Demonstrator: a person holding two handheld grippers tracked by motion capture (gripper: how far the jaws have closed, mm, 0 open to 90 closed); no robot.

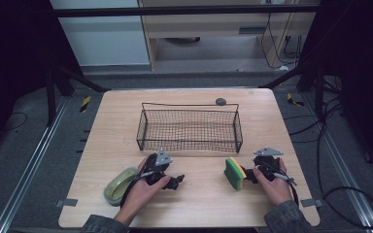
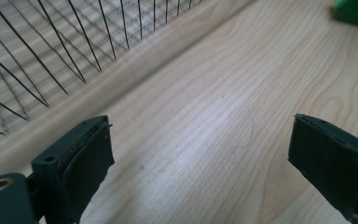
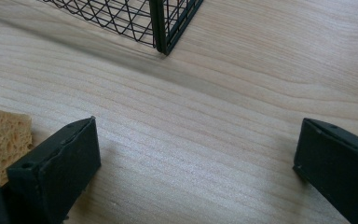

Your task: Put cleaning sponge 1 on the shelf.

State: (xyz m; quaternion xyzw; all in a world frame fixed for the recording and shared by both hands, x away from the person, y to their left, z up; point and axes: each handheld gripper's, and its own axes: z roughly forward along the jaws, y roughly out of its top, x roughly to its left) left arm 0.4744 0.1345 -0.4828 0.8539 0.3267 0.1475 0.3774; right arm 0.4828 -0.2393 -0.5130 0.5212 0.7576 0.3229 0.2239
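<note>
The work in hand is judged to be the gathering of the cleaning things into the wire basket, which stands near the middle of the table with nothing seen inside it. The sponge, green on one face and yellow behind, stands on edge just beside the right hand-held gripper, on that gripper's left; in the right gripper view its porous yellow face is seen just outside the left jaw, not between the two. A miss is therefore the likeliest fault: if the jaws were closed where they stand, only air would be pinched, and a sideways approach could tip the sponge flat or push it along the table. Since a sponge yields, a grip taken near one corner could also let it twist out over the basket rim. The right hand-held gripper is spread wide, nothing is held, and bare wood lies between its jaws. The left hand-held gripper is likewise spread wide and empty, as is shown in the left gripper view, where only the table and the basket mesh appear ahead of it. The green soap dish lies near the left forearm and could be knocked toward the table edge by a careless swing of the arm.
</note>
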